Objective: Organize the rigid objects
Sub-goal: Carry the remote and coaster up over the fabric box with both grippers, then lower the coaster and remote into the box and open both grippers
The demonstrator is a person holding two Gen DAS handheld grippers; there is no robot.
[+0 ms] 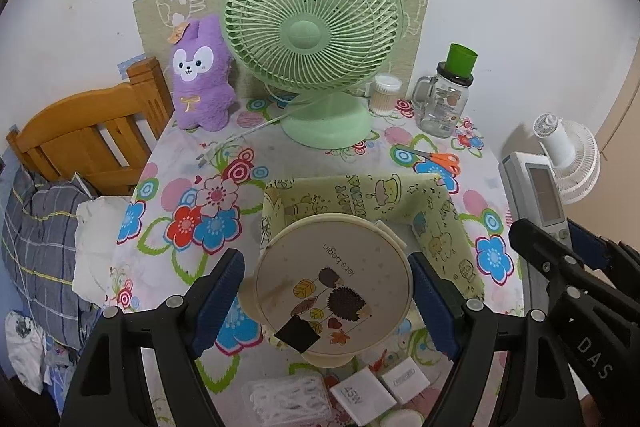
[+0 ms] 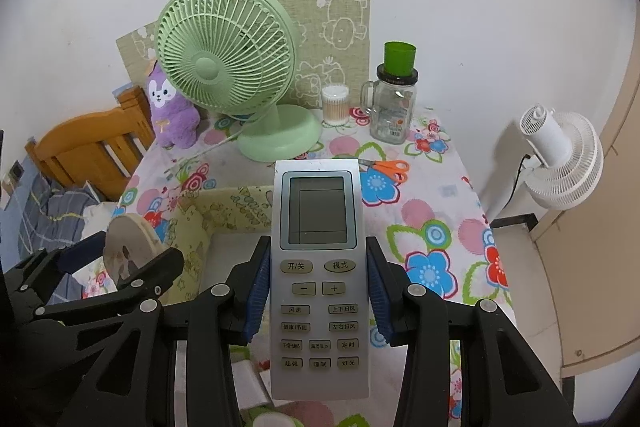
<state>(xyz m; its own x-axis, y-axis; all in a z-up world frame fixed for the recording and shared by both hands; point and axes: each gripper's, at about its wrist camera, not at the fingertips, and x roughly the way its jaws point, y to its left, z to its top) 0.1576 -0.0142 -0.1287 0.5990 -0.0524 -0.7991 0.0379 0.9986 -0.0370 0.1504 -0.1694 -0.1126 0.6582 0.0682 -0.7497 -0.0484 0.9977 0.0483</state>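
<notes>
My left gripper (image 1: 326, 279) is shut on a round cream lidded container (image 1: 334, 283) with a hedgehog print, held above the near edge of a yellow-green fabric storage box (image 1: 436, 223). My right gripper (image 2: 318, 267) is shut on a silver air-conditioner remote (image 2: 318, 247), held upright above the same box (image 2: 224, 211). In the left wrist view the remote (image 1: 540, 191) and the right gripper (image 1: 568, 259) show at the right. In the right wrist view the cream container (image 2: 128, 247) and the left gripper show at the lower left.
On the floral tablecloth (image 1: 192, 195) stand a green desk fan (image 1: 316, 43), a purple plush toy (image 1: 200, 75), a cotton-swab jar (image 1: 385, 94), a glass mug jar with a green cup (image 1: 444, 99) and orange scissors (image 1: 436, 159). White chargers (image 1: 360, 395) lie near the front edge. A white fan (image 2: 560, 159) stands right; a wooden bed frame (image 1: 88, 131) left.
</notes>
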